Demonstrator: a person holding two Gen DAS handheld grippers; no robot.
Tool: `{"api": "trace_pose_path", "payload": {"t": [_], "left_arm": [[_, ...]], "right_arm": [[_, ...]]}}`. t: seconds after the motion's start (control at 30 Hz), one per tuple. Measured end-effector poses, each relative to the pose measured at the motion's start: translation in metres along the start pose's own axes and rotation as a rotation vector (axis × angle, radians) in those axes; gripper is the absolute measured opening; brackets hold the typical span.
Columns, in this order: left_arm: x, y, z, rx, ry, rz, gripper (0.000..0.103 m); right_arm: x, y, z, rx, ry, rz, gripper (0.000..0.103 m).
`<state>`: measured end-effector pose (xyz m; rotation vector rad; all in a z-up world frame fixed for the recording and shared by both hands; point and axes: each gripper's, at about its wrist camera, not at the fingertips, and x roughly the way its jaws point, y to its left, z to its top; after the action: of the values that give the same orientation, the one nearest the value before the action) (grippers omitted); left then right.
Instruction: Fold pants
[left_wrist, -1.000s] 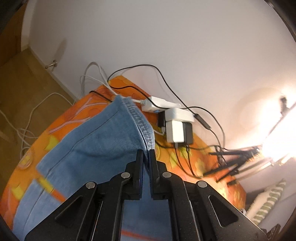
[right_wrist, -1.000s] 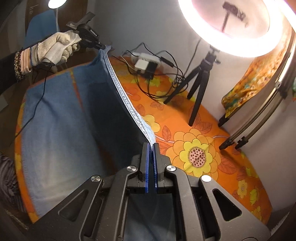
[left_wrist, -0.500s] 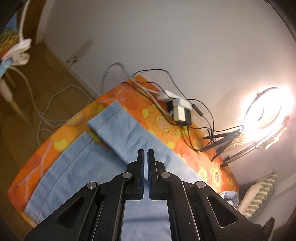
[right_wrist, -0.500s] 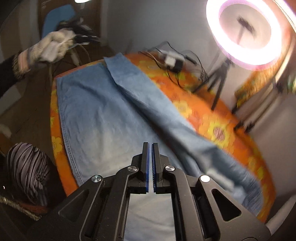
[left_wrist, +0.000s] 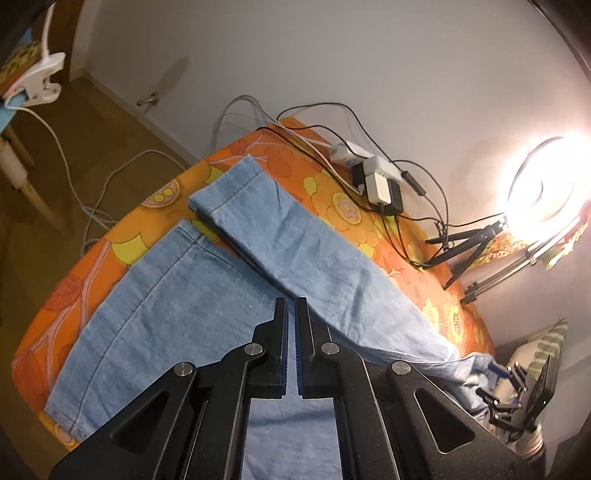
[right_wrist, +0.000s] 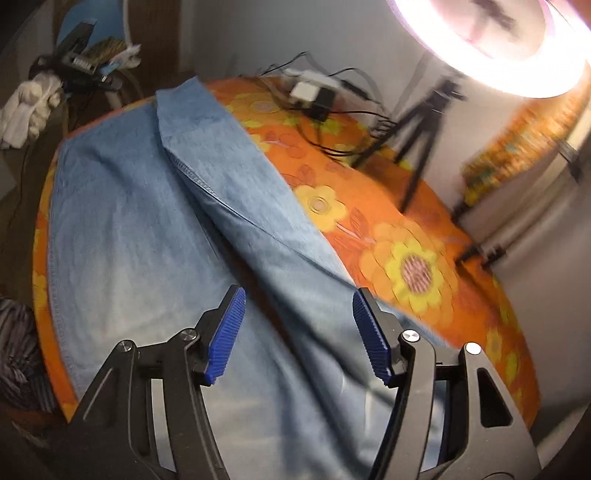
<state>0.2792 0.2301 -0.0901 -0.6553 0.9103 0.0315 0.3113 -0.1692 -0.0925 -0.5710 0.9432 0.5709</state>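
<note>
Pants (right_wrist: 155, 236) lie flat on the orange surface (right_wrist: 406, 236) under both hand-held grippers: the right (right_wrist: 297, 328) has just sprung open over the denim, empty; the left (left_wrist: 291, 343) is closed, empty. Farther off, one leg (left_wrist: 295, 243) lies slantwise over the other, a first lengthwise fold seemingly made though askew; cross folds remain.

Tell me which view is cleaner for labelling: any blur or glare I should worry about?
Left wrist view: sharp; the jeans read clearly, but the ring light blows out the right edge. Right wrist view: motion-smeared, worst on the flowered cloth at right, and the ring light overexposes the top right; fisheye bending in both.
</note>
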Motion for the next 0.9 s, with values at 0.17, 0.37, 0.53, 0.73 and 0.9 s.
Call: {"api": "trace_pose_path", "payload": {"t": [0.17,0.37,0.53,0.73,0.9], "left_arm": [[0.020,0.005,0.003,-0.006,0.029,0.015,0.002],[0.034,0.018,0.008,-0.045,0.044,0.032,0.008],[0.038,0.029,0.017,-0.097,0.037,0.007,0.030],[0.055,0.041,0.028,-0.192,0.040,-0.038,0.034],[0.070,0.035,0.037,-0.213,0.033,-0.044,0.040]], "right_arm": [[0.042,0.014,0.026,-0.139,0.050,0.050,0.063],[0.086,0.022,0.044,-0.222,0.103,0.068,0.063],[0.096,0.028,0.041,-0.240,0.139,0.111,0.027],[0.076,0.035,0.039,-0.227,0.092,0.034,0.006],[0.048,0.016,0.050,-0.123,0.011,0.022,0.005]]}}
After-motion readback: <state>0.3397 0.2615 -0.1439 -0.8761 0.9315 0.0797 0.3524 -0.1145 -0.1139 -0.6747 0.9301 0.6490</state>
